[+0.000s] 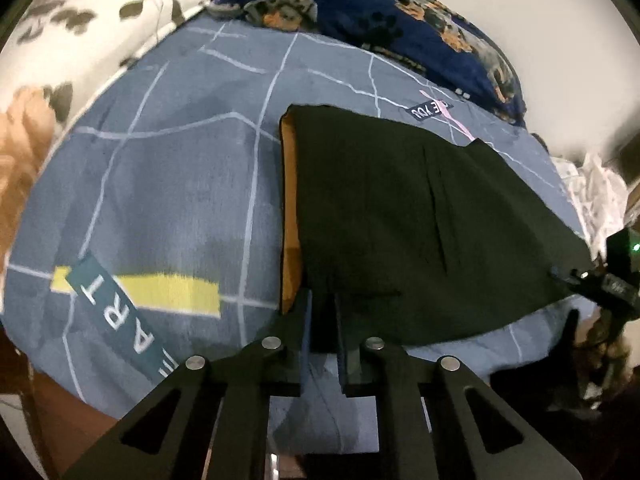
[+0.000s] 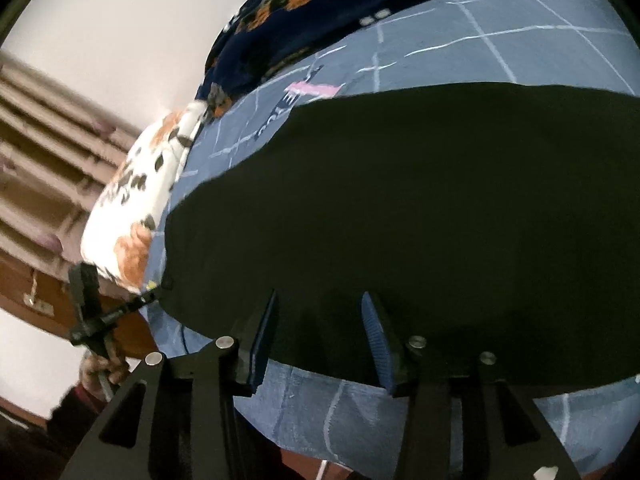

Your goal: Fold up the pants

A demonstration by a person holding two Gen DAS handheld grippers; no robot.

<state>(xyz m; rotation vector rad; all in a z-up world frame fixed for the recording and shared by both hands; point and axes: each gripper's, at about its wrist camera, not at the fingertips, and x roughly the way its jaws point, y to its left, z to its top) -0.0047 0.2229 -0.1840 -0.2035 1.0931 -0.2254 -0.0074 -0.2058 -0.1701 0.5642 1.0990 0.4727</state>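
The black pants (image 1: 400, 216) lie flat on a blue bedspread (image 1: 160, 184), with an orange strip (image 1: 290, 216) showing along their left edge. My left gripper (image 1: 322, 320) is shut on the near left corner of the pants. In the right wrist view the pants (image 2: 420, 200) fill the middle. My right gripper (image 2: 320, 320) is open, its blue-padded fingers (image 2: 376, 340) spread over the near hem. The right gripper also shows at the far right of the left wrist view (image 1: 592, 280), and the left gripper at the left of the right wrist view (image 2: 148, 298).
A dark blue floral blanket (image 1: 380, 20) is bunched at the far side of the bed. A white floral pillow (image 1: 80, 40) lies at the far left. The bed's near edge runs just below both grippers. A wooden headboard (image 2: 40, 152) stands to the left.
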